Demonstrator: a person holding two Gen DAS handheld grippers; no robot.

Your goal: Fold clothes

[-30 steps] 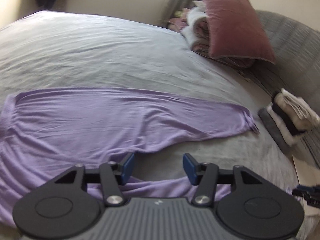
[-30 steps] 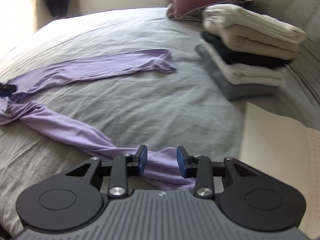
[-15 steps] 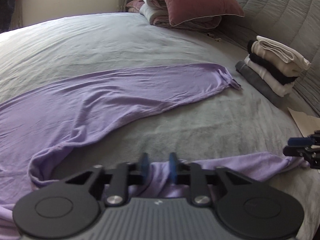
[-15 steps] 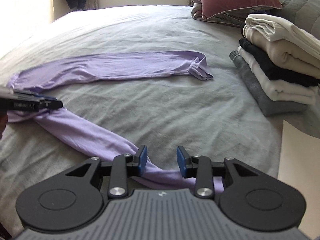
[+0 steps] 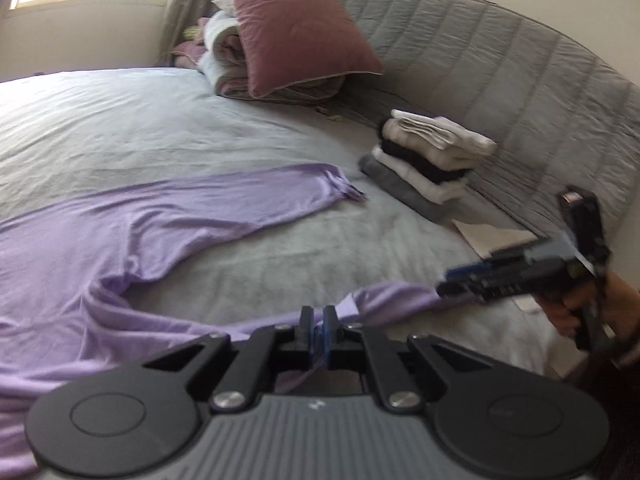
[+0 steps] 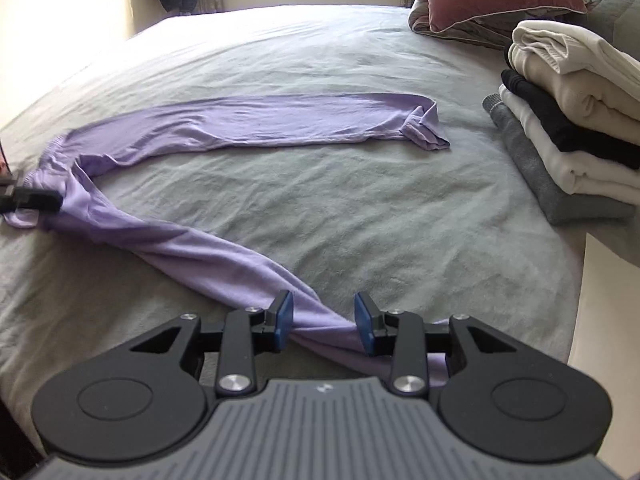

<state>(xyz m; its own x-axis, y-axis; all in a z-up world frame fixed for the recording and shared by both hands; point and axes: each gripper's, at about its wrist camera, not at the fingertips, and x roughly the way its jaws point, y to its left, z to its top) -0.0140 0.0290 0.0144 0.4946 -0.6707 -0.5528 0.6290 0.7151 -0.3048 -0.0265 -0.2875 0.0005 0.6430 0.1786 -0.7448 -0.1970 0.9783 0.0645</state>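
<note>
A lilac long-legged garment lies spread on the grey bed. One leg stretches flat toward the folded pile; the other runs bunched along the near side. My left gripper is shut on a fold of that bunched fabric; in the right wrist view it shows at the far left, pinching the cloth. My right gripper stands open astride the near leg's end, with cloth lying between its blue pads. A hand holds that right gripper at the leg's tip.
A stack of folded clothes in cream, black, white and grey sits at the right by the padded headboard. A mauve pillow rests on rolled bedding at the back. The bed's edge drops off at the right.
My left gripper closed from open onto the bunched lilac fabric and swung to the right, drawing the cloth with it. The right gripper stayed open over the leg end.
</note>
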